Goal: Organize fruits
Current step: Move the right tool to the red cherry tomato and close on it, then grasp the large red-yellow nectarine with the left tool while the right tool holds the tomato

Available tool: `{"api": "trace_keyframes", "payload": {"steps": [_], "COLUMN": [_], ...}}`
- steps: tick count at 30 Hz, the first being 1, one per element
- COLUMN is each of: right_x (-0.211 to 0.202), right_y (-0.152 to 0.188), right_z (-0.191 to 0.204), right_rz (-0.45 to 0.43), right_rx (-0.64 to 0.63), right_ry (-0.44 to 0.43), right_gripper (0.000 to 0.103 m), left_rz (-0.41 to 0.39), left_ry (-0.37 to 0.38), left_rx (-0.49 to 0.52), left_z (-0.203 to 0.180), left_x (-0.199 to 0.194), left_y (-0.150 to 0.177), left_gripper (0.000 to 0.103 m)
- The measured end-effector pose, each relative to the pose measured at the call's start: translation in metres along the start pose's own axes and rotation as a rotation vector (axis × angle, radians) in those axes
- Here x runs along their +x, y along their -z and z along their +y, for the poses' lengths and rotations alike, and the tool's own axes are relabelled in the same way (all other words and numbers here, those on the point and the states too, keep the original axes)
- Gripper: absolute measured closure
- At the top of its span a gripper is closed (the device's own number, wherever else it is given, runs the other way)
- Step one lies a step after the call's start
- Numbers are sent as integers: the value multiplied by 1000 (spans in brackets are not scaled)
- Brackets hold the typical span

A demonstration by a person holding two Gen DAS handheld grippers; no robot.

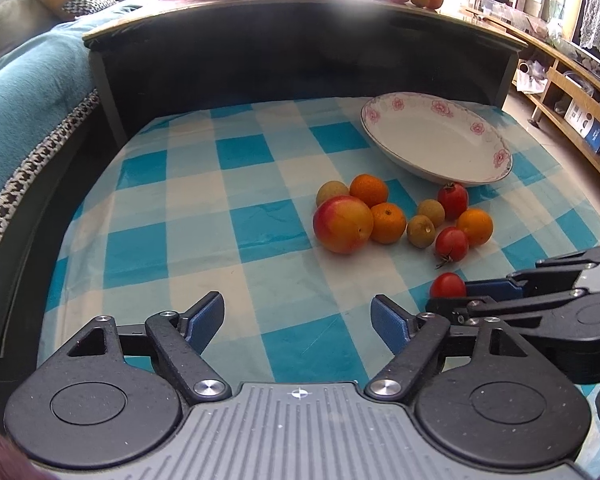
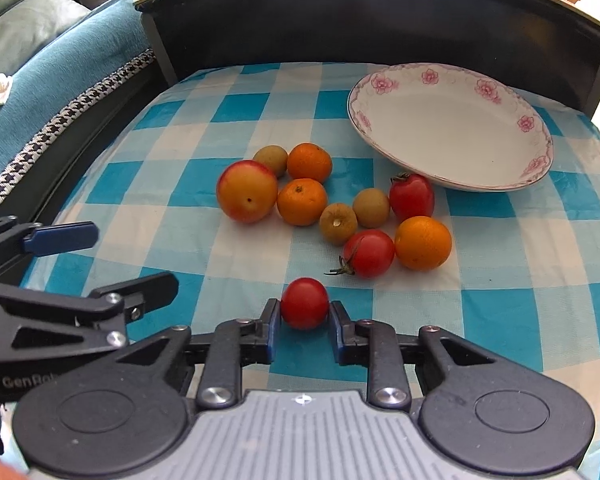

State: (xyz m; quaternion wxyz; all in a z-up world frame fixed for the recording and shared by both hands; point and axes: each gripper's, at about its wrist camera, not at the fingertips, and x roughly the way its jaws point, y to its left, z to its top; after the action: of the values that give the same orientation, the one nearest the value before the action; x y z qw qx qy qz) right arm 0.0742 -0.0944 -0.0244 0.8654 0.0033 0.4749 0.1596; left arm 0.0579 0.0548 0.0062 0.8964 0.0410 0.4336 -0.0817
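Your right gripper point(image 2: 304, 322) had its fingers set on either side of the nearest tomato point(image 2: 304, 303); the pads looked to be touching or just short of its skin, so I could not confirm a full grip. That tomato sat on the checked tablecloth point(image 2: 236, 128), apart from the fruit pile and on the side of the pile away from the plate point(image 2: 452, 128). Your left gripper point(image 1: 298, 318) hung with its fingers wide and nothing between them, over bare cloth well away from the plate.

The plate stood empty beyond the pile, with a strawberry-shaped red fruit point(image 2: 412, 197) just beside its near rim. The peach point(image 2: 247, 191), three oranges, three small brown fruits and one stemmed tomato point(image 2: 368, 253) lay clustered on the cloth.

In my judgement you needed to close gently, since a tomato bruises and slips. You would have done well to lift clear above the pile before travelling toward the plate, then lower it inside the rim so it would not roll.
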Motion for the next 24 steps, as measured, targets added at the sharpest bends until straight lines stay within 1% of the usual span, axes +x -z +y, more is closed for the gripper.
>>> {"api": "trace_keyframes", "payload": {"steps": [4,6,10,14,19,21,22,23,24], "right_x": [-4,-10,-20,-24,-24,-24,-24,-24,-23], "right_y": [2,5,17,28,28,29,29,30,30], "right_z": [-5,-8,-17,-28,-35,-37,-37,-38,-39], "right_rz": [2,-3,2,9,8,6,5,4,3], "right_rx": [8,10,22,49,75,84,88,90,93], "right_ry": [-11,-15,-9,-18,-40,-47,-50,-53,-56], "right_gripper": [75,75,75,75,75,75,75,75,75], "left_rz": [-4,-8,-26,-28,-8,1,8,18,31], "left_ry": [45,73,61,82,86,99,106,112,116], "left_rx": [-24,-11,34,47,55,45,39,37,34], "left_z": [0,-5,-17,-20,-22,-20,-19,-18,-17], "left_x": [5,9,22,36,51,56,58,61,63], "left_y": [-7,-13,-25,-32,-37,-37,-38,-38,-37], "left_gripper": [23,26,28,34,37,36,39,45,48]}}
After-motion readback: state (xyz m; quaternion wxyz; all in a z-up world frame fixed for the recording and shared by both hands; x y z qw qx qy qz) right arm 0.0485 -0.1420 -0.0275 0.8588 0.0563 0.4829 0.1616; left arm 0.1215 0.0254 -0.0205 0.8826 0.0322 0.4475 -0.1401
